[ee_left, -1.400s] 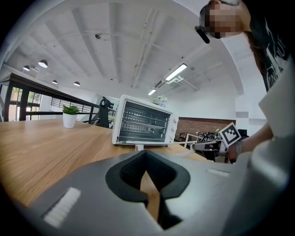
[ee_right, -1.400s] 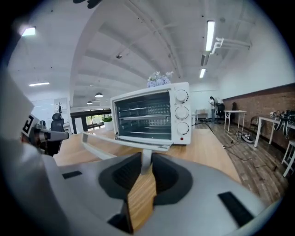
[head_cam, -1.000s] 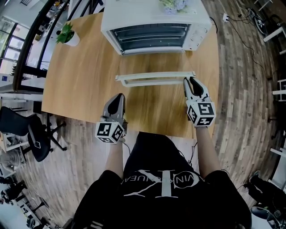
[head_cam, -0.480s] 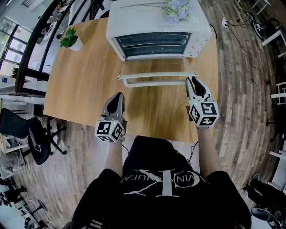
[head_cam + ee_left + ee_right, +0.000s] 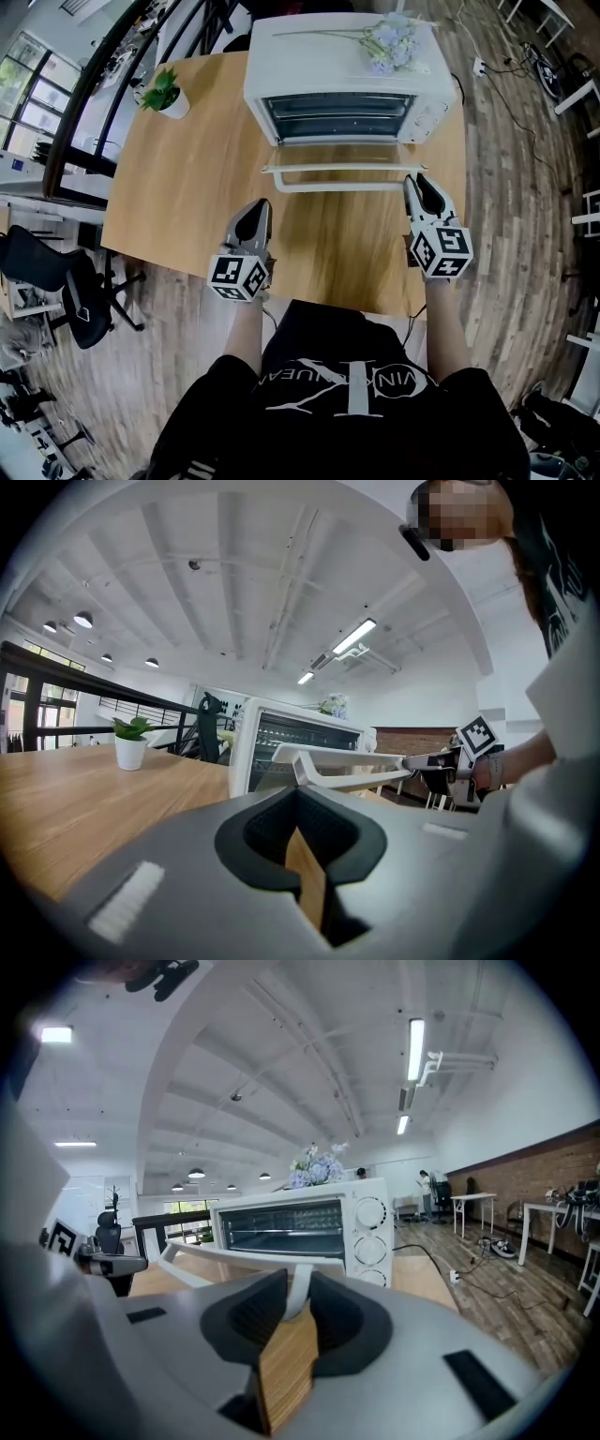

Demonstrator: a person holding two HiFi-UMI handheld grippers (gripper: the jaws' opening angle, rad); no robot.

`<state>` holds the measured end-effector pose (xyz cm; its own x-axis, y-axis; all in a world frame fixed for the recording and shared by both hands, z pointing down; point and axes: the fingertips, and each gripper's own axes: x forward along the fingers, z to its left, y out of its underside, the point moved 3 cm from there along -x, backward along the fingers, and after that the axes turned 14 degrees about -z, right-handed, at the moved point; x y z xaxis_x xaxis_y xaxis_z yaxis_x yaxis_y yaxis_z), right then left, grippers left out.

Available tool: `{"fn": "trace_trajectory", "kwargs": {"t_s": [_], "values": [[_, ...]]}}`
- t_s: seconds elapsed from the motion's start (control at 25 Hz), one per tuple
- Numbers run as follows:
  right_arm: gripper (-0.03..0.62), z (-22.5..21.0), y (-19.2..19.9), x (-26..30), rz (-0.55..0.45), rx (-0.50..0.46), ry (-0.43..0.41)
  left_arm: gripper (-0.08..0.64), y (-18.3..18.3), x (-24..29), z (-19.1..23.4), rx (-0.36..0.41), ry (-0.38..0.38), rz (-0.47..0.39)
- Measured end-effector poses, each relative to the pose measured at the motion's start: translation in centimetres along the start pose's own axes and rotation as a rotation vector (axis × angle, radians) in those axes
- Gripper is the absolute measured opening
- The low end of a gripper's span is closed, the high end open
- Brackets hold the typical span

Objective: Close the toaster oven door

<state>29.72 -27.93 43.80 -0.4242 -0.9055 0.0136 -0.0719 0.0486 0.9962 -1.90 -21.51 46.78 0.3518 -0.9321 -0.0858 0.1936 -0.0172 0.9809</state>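
Clamping the door handle [image 5: 337,187] with the right gripper [image 5: 417,180], beside a clenched, empty left gripper [image 5: 261,204]; best swung up steadily, without twisting.

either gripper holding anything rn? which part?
The right gripper grips the door handle at its right end; the left gripper is shut, empty.

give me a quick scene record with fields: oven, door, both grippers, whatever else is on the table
oven: white toaster oven at the far side of the table, flowers on top
door: door open, lying flat
right gripper: right gripper shut on the right end of the door handle
left gripper: left gripper jaws together, empty, above the table
other: potted plant at far left
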Motion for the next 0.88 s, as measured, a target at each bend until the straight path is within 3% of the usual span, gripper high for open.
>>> {"fn": "trace_trajectory", "kwargs": {"t_s": [0.88], "values": [[0.081,-1.4,-4.3,4.5,-0.060,0.026,0.031,0.009,-2.9,4.2,2.1,0.012,0.013,-0.051]]}}
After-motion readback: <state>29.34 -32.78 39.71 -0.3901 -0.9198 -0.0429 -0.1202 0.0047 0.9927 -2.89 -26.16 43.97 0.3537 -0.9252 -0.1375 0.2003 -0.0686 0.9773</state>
